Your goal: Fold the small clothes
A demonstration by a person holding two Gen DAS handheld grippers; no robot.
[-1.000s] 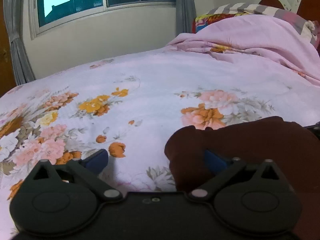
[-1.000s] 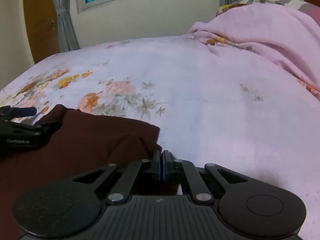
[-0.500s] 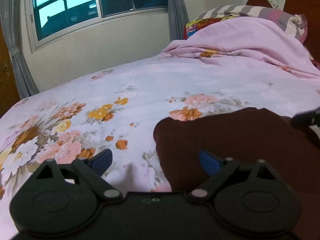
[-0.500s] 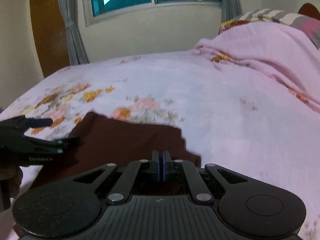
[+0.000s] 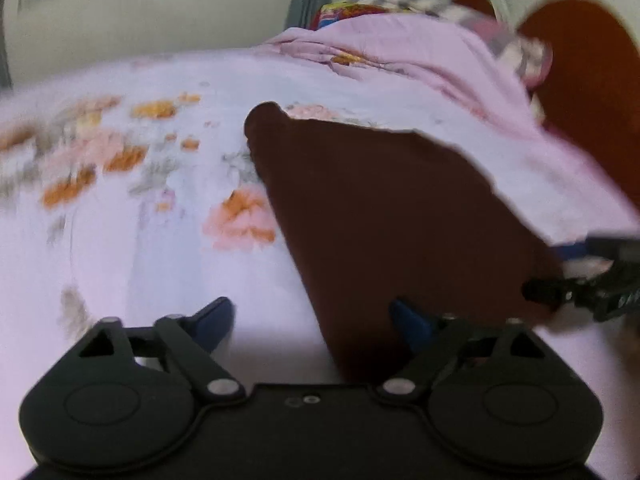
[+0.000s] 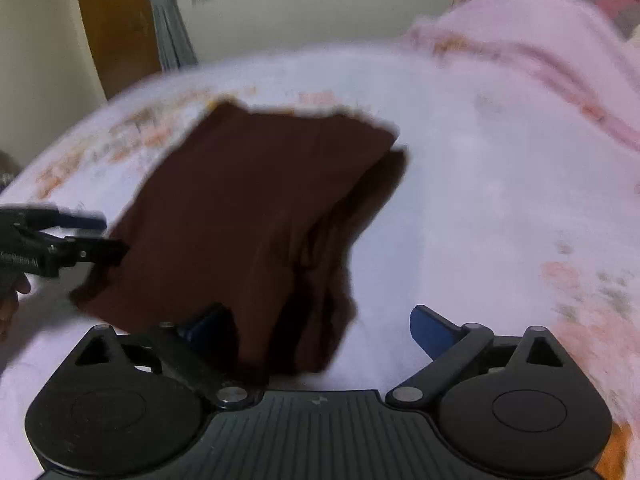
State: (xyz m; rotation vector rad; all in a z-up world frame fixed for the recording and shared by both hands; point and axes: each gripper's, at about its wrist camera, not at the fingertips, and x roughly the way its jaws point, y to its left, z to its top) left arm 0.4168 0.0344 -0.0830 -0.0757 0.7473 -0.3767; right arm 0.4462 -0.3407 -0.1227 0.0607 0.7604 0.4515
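A dark maroon garment lies folded on the floral bedsheet; it also shows in the right wrist view. My left gripper is open, with its right finger over the garment's near edge and its left finger over the sheet. My right gripper is open, and the garment's near right corner lies between its fingers. Each gripper shows at the edge of the other's view: the right one at the garment's right side, the left one at its left side. Both views are motion-blurred.
A rumpled pink blanket and pillows are heaped at the far right of the bed. A brown headboard stands behind them. A wall with a window and curtain and a wooden door lie beyond the bed.
My right gripper has opened and let go of the garment. Both grippers have pulled back and risen, so the garment lies flatter and farther away on the sheet.
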